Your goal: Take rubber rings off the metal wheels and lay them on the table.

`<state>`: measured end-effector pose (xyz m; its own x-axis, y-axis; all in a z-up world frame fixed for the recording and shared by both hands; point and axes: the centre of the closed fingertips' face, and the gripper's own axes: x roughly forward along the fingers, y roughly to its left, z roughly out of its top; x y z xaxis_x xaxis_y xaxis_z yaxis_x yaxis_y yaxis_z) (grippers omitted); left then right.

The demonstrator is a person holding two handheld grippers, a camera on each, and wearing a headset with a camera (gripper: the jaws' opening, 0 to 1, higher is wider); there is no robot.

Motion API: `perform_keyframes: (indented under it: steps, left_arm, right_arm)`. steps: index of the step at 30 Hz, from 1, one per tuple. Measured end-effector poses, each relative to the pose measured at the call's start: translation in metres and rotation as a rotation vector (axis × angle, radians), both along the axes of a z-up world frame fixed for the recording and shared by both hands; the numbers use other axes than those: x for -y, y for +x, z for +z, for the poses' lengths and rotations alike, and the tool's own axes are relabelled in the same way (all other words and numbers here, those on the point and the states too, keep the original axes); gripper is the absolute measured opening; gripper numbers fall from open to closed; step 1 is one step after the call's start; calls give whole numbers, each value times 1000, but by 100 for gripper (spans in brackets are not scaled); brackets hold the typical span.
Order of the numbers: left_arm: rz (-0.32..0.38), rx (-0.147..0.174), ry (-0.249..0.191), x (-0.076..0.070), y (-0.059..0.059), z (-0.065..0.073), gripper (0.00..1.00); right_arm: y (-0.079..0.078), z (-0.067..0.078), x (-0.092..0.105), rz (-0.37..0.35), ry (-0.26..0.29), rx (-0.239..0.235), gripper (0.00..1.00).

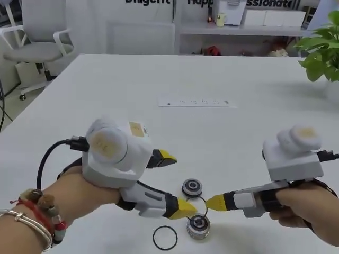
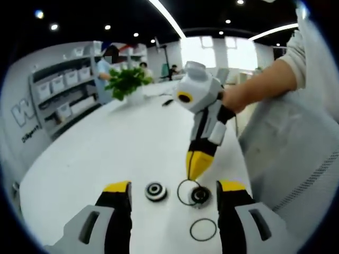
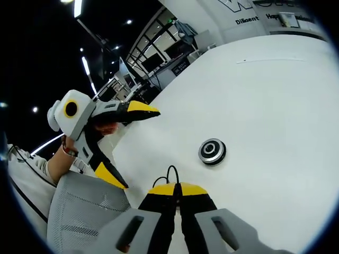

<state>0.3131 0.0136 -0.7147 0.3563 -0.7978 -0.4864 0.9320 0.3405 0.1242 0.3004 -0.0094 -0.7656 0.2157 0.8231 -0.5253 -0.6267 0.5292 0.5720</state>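
Note:
Two metal wheels lie on the white table: one farther off, one near the front edge. My right gripper is shut on a thin black rubber ring that still hangs partly around the near wheel. In the right gripper view the ring loops out from the shut jaws, with the far wheel beyond. My left gripper is open, its lower jaw beside the near wheel, holding nothing. A loose ring lies flat on the table to the left.
A strip of paper lies mid-table. A green plant stands at the right edge. An office chair and shelving stand beyond the far left. People stand by shelves in the left gripper view.

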Motion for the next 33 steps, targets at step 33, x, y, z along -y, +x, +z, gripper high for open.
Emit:
perform_keyframes:
  steps: [33]
  left_arm:
    - [171,113,-107,-92,-36,71,95]
  right_arm:
    - [-12,29,-30,58,97,27,0]
